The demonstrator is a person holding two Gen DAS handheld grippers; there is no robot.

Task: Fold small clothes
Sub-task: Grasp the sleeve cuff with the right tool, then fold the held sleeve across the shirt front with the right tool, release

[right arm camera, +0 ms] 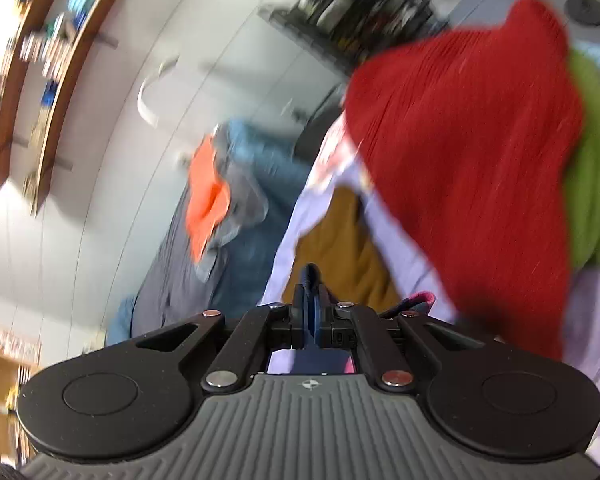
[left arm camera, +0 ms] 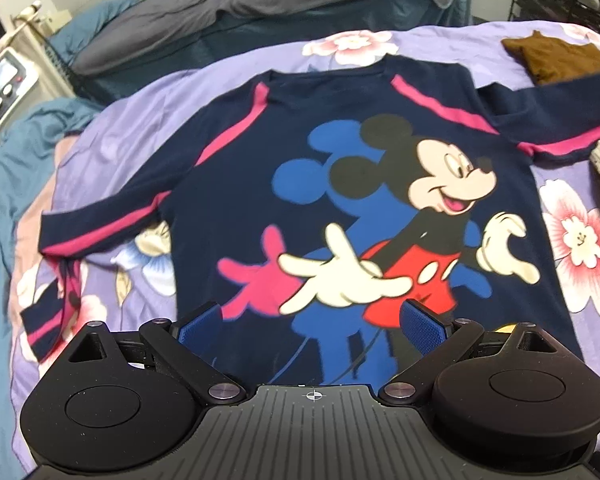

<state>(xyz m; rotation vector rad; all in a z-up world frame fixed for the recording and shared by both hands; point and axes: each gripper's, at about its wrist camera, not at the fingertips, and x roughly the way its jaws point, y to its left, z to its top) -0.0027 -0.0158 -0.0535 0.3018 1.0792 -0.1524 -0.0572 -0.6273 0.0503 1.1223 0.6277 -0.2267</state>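
In the left wrist view, the navy long-sleeved shirt [left arm camera: 300, 152] with a cartoon mouse print and pink stripes lies spread flat, front up, on the purple floral bedcover [left arm camera: 572, 240] of the bed, neckline toward the far edge. Its one sleeve runs out toward the bed's left edge and bends back there; the other reaches toward the right edge. The left tongs [left arm camera: 312, 320] hover over the shirt's hem, blue pads well apart, gripping nothing. A brown garment [left arm camera: 556, 58] lies near the far right corner. In the blurred right wrist view, the right tongs [right arm camera: 311, 300] are pressed together on a fold of navy cloth with a pink edge, apparently the shirt. Beyond them sit the brown garment [right arm camera: 332, 248], a red garment [right arm camera: 468, 168] and a green one [right arm camera: 592, 184].
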